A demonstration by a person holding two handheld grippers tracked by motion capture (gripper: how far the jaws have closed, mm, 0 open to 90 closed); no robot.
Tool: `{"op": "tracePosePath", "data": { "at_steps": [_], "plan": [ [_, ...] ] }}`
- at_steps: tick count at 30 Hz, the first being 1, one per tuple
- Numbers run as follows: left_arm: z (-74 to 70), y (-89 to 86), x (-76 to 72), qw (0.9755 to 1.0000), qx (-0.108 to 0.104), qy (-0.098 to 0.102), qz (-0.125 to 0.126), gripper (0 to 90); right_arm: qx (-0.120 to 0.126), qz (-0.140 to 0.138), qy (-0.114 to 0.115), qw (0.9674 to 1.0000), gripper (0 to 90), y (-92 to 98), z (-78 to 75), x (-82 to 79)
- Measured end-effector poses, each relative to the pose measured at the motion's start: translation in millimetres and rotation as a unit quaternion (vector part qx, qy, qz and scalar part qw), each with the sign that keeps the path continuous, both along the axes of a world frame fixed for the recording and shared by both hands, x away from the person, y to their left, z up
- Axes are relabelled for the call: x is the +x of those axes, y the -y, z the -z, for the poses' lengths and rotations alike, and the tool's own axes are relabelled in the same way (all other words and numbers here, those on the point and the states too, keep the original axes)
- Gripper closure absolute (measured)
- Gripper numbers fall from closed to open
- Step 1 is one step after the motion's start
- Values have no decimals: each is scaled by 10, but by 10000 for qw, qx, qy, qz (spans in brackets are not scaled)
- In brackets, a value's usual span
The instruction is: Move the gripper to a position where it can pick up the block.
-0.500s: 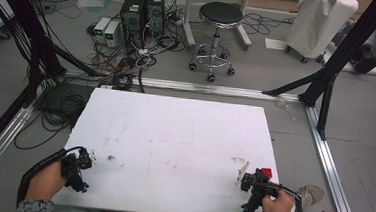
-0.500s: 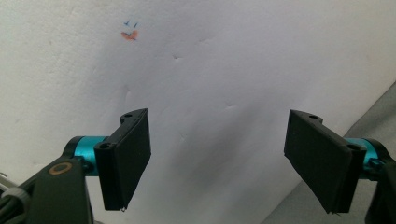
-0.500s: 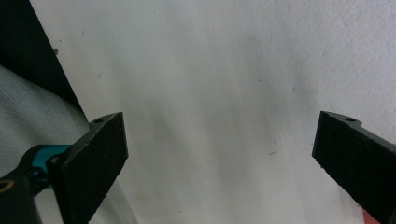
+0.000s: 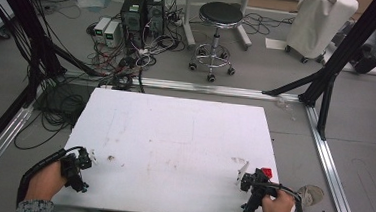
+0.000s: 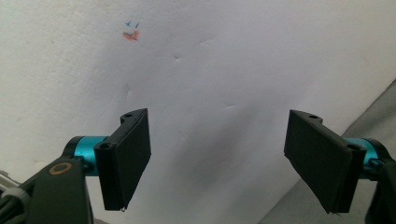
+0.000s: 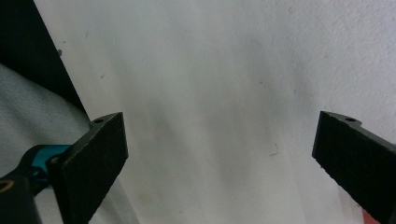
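Note:
A white table top (image 4: 173,140) lies bare in front of me. My left gripper (image 4: 79,167) rests at its near left corner in a person's hand, and its own view shows it (image 5: 219,158) open, jaws wide apart over the white surface (image 5: 210,70) with nothing between them. My right gripper (image 4: 252,183) sits at the near right corner in the other hand. Its own view shows it (image 6: 219,163) open too, over the plain white board (image 6: 224,70). A small orange and blue mark (image 5: 131,33) is on the board ahead of the left jaws.
Beyond the table's far edge stand a black stool (image 4: 217,33), computer boxes (image 4: 142,12) with tangled cables and a white covered unit (image 4: 322,20). Aluminium rails (image 4: 330,161) frame the table. A small brown stain (image 4: 110,158) marks the board near the left gripper.
Both grippers stay at their corners; the hands have barely shifted.

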State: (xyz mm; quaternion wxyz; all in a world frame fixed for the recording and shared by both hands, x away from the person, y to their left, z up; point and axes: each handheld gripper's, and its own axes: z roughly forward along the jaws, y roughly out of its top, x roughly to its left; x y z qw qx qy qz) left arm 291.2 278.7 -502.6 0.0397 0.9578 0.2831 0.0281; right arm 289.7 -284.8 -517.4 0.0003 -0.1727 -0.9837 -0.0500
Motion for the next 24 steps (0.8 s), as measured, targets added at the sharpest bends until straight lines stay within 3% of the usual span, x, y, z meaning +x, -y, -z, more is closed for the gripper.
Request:
{"op": "tracePosePath", "data": {
  "at_steps": [24],
  "plan": [
    [2,8,1,10000,-45,23,-15,231,9,-77,-44,10000,26,7,-3,9]
  ]
}}
